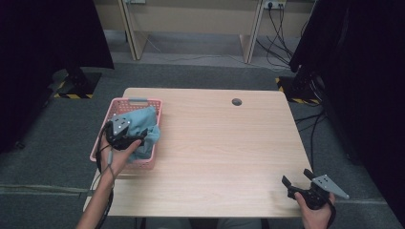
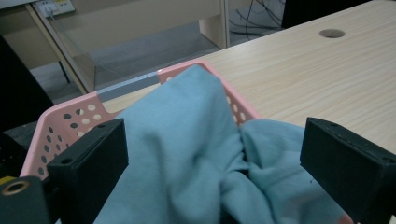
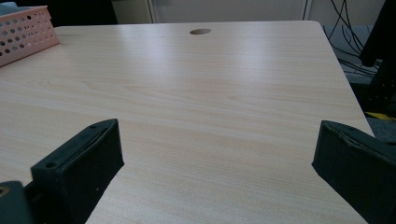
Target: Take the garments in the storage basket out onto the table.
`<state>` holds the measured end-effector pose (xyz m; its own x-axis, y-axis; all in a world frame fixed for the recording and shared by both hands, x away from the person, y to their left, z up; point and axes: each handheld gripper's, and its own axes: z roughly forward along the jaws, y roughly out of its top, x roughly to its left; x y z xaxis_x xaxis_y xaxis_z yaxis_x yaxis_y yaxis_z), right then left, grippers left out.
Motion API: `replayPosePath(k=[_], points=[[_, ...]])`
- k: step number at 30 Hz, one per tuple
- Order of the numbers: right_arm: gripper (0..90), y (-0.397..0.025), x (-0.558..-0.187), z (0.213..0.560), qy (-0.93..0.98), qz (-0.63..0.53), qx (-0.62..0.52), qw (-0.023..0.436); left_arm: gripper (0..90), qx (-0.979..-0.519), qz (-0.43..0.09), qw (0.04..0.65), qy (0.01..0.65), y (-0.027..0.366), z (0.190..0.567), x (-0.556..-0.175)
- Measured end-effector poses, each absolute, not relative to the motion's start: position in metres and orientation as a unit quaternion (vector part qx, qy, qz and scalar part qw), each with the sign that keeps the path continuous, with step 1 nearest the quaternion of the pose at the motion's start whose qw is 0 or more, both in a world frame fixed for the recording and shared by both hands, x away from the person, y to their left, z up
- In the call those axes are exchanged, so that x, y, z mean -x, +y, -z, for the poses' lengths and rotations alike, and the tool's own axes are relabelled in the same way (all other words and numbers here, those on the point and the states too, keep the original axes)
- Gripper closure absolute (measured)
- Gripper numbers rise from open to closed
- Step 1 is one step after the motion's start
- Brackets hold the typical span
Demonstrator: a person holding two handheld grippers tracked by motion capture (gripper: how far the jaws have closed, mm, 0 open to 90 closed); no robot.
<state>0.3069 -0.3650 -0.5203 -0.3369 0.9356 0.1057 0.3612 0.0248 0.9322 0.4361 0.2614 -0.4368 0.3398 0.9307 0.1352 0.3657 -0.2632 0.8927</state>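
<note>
High view: my left gripper [image 1: 128, 139] hovers over the blue cloth [image 1: 145, 125], which lies in the pink basket [image 1: 138, 102].

Left gripper view: fingers [image 2: 88, 158] wide apart around cloth, nothing gripped yet.

Right gripper view: my right gripper [image 3: 212, 172] gapes, holding nothing, over the bare table [image 3: 210, 93].

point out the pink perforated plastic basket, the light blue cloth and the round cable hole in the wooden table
pink perforated plastic basket [image 2: 65, 116], left gripper view, on its holed left wall
light blue cloth [image 2: 187, 135], left gripper view, on the raised fold in the middle
round cable hole [image 1: 236, 101], high view, at the hole's centre
</note>
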Motion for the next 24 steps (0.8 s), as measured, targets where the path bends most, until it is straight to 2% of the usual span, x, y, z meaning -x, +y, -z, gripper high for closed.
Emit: replayPosePath(k=[6,15,19,24], points=[[1.5,-0.364,-0.306,0.52,0.653,-0.494,-0.494,0.292,10.6,-0.722,-0.353,0.383,0.454,0.263,0.438,-0.452],[1.6,-0.364,-0.306,0.52,0.652,-0.496,-0.494,0.29,18.0,-0.753,-0.355,0.323,0.451,0.261,0.449,-0.472],[1.6,-0.364,-0.305,0.52,0.654,-0.495,-0.492,0.291,24.2,-0.762,-0.359,0.304,0.445,0.258,0.452,-0.476],[1.6,-0.364,-0.305,0.52,0.653,-0.499,-0.491,0.29,36.6,-0.763,-0.363,0.292,0.447,0.258,0.454,-0.478]])
